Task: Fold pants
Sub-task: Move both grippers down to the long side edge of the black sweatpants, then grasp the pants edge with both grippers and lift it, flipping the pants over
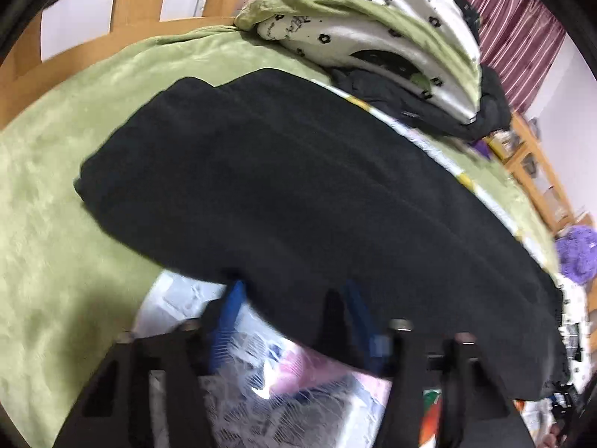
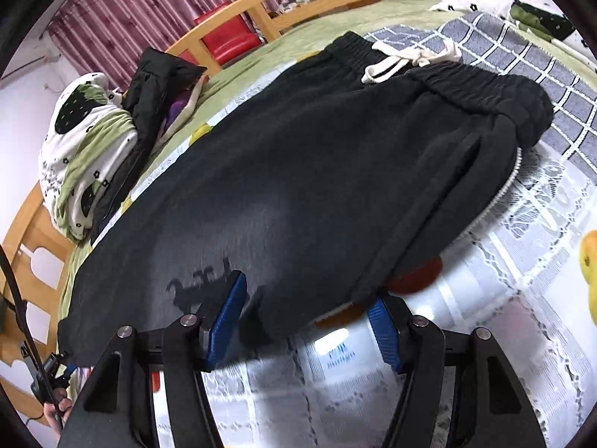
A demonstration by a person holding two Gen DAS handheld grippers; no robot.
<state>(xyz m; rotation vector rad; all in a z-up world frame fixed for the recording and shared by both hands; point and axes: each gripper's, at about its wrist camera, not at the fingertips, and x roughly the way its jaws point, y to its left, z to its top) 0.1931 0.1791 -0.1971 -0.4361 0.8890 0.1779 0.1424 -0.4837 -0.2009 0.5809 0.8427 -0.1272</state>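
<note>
Right now the black fleece sweatpants (image 2: 298,171) lie flat on the bed straight ahead of both my grippers, their long axis running crosswise to my reach: the ribbed elastic waistband (image 2: 485,86) with its white drawstring (image 2: 403,61) sits far ahead and to the right of my right gripper (image 2: 309,317), while the leg ends trail off to its left, in front of my left gripper (image 1: 291,310). My right gripper's blue pads stand spread, straddling the near long edge of the pants without pinching it. My left gripper is spread too; the near edge drapes between its pads, though blur keeps me from telling whether cloth touches them. Each gripper sits at its own half of that edge, so I judge a lengthwise fold away from me suits. No containers are in view; under the pants lies a white lace cloth (image 2: 503,336), and beyond it a green plush blanket (image 1: 56,186).
</note>
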